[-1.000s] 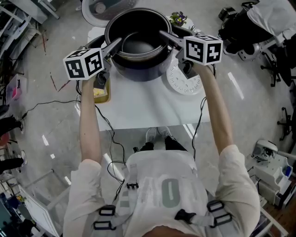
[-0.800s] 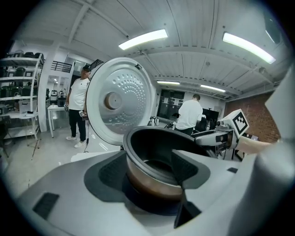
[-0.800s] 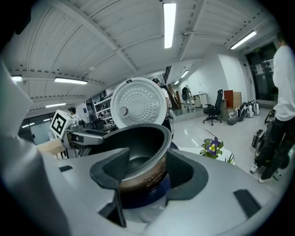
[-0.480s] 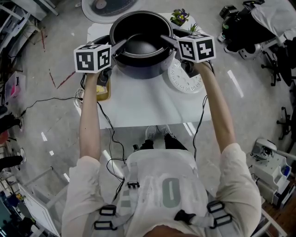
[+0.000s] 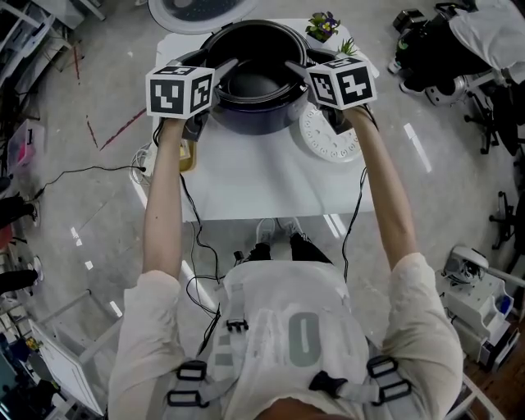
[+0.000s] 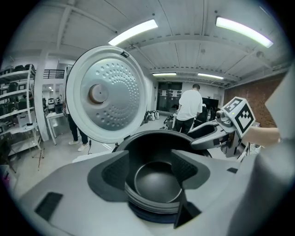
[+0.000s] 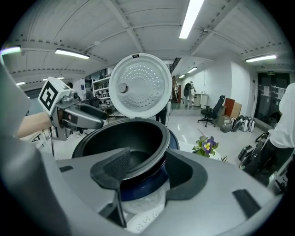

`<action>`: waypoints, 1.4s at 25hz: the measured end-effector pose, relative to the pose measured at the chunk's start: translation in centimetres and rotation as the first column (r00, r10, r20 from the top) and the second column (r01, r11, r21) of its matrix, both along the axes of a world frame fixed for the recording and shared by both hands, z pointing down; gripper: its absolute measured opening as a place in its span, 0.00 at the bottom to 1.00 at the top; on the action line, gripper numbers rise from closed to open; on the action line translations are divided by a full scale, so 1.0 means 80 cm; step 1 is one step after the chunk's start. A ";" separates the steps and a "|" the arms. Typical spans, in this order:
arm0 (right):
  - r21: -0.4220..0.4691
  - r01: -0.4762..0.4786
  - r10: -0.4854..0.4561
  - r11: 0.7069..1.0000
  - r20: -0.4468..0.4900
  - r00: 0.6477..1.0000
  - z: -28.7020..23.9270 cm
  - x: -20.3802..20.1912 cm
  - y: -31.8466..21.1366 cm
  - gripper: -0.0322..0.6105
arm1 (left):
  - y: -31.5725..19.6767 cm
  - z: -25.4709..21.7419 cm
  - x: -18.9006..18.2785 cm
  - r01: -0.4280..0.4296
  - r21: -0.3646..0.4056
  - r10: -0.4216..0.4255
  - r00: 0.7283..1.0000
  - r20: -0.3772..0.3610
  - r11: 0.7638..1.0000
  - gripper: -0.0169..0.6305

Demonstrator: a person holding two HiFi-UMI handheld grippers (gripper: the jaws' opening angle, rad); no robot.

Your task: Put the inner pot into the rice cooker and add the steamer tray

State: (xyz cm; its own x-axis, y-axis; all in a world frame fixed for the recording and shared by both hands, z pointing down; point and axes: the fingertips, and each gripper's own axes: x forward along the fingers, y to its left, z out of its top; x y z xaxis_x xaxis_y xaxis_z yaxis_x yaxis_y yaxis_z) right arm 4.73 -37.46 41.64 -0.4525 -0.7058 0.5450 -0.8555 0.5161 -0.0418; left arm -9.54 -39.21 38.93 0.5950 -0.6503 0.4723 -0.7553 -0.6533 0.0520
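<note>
The black inner pot (image 5: 254, 78) sits tilted in the mouth of the dark blue rice cooker (image 5: 256, 125) at the table's far side. My left gripper (image 5: 223, 67) is shut on its left rim, my right gripper (image 5: 293, 69) on its right rim. In the right gripper view one pad lies inside the pot (image 7: 124, 138) and the other outside, with the wall between them, as the jaws are closing. In the left gripper view the pot (image 6: 156, 182) fills the gap between the pads. The white perforated steamer tray (image 5: 328, 141) lies flat, right of the cooker.
The cooker's round lid (image 5: 197, 8) stands open behind the pot. A small potted plant (image 5: 321, 26) is at the table's far right corner, a yellow thing (image 5: 187, 157) at its left edge. The white table (image 5: 262, 189) has cables hanging beside it. People stand in the far room.
Both grippers have carried the pot down and away from me, from above the cooker into its mouth. The marker cubes have drawn closer together.
</note>
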 end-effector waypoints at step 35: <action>0.388 -0.107 0.073 0.915 0.102 0.992 -0.179 0.030 0.142 0.41 | 0.142 -0.170 0.047 0.064 0.394 0.038 0.969 -0.244 0.917 0.48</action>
State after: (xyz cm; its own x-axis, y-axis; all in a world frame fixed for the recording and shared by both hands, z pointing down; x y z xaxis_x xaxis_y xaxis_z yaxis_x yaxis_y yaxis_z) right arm 7.15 -26.08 27.29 -0.4084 -0.8949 0.1796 -0.9014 0.4264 0.0750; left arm -5.78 -27.87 25.32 0.6478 -0.7616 0.0168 -0.7611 -0.6480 -0.0274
